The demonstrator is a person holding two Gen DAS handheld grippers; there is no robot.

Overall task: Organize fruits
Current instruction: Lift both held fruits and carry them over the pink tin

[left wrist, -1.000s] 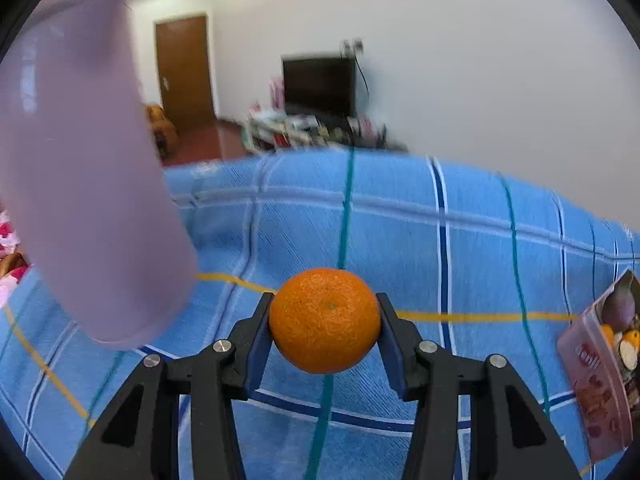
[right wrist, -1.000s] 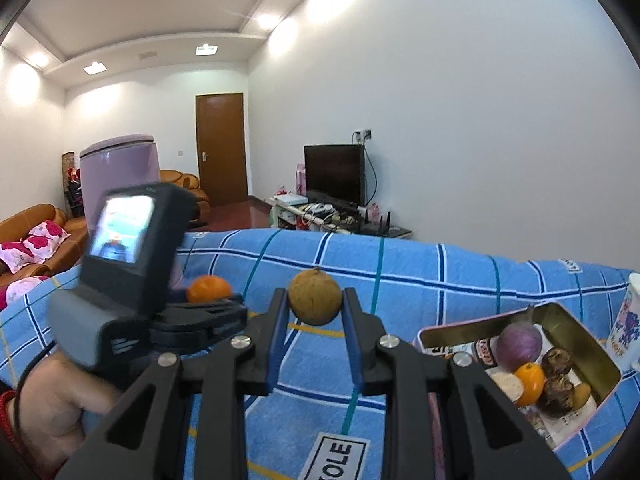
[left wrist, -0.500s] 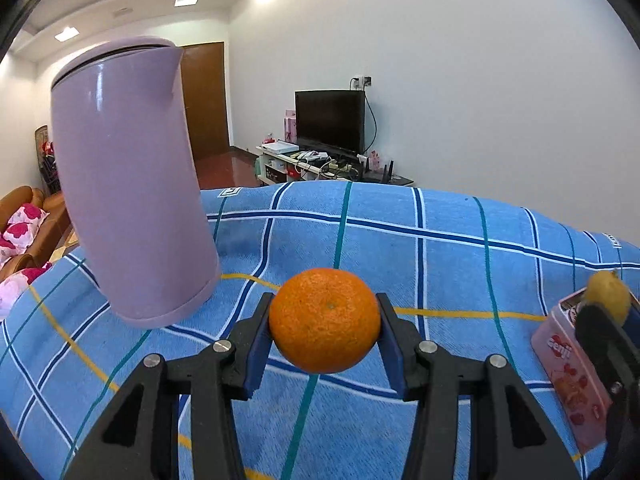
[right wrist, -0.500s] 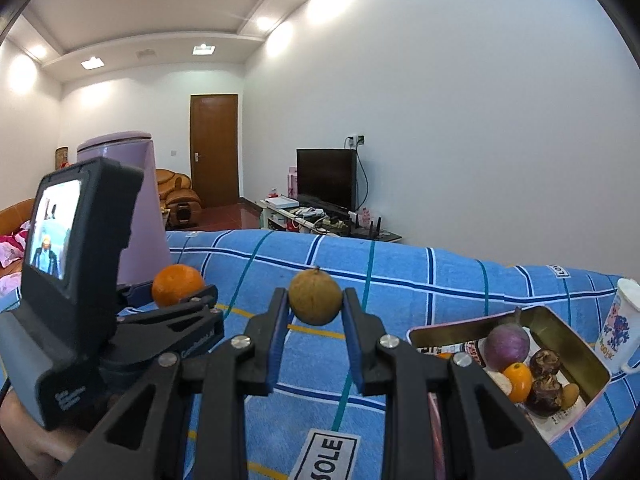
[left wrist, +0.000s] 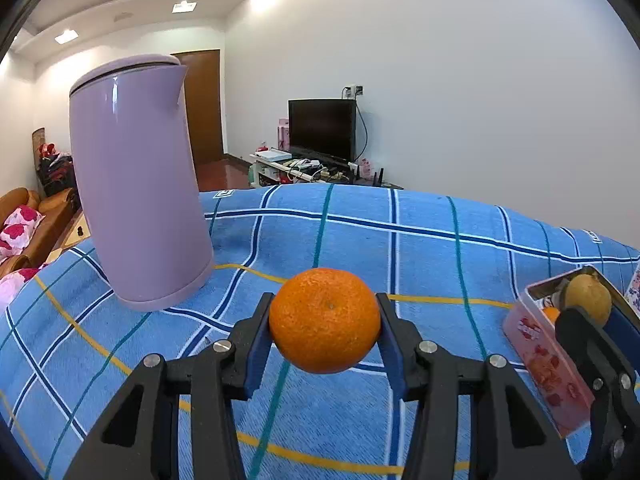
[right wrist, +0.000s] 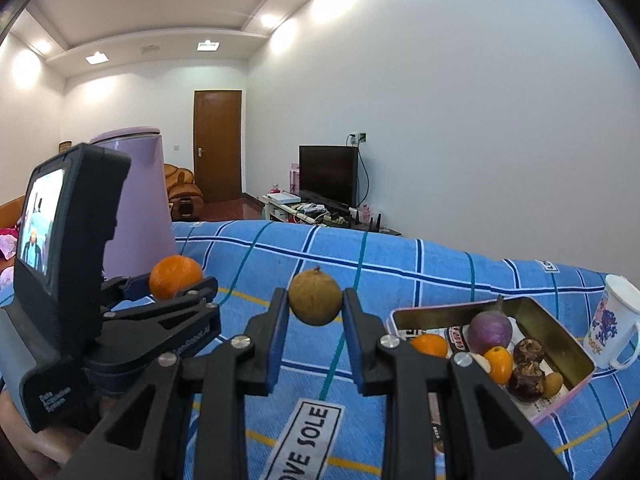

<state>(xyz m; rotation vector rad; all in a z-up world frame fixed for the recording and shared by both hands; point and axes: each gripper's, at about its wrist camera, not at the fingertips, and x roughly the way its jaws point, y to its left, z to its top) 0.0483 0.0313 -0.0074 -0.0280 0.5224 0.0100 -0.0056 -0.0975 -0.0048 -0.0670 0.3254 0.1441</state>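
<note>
1. Pinching an orange [left wrist: 324,320] between its blue pads, the left gripper [left wrist: 324,322] holds the fruit in the air above the blue checked cloth [left wrist: 420,240], to the left of the tin [right wrist: 560,336].
2. The right gripper [right wrist: 315,300] is clamped on a round brownish fruit [right wrist: 315,297], also lifted off the cloth, just left of the tin's near corner.
3. The tin lies open on the cloth; its outer wall is pink and its inside is gold-coloured.
4. Inside the tin lie a purple fruit [right wrist: 489,327], two small orange fruits [right wrist: 498,364], two dark knobbly ones [right wrist: 527,376] and a small yellowish one at the near wall.
5. A white mug with a blue print [right wrist: 612,328] stands upright just right of the tin; whether they touch I cannot tell.
6. A lilac kettle [left wrist: 140,208] stands on the cloth well to the left of the tin, beyond the left gripper.
7. In the right wrist view the left gripper's body and its small lit screen [right wrist: 40,224] show to the left of the tin, with the orange at its tip.
</note>
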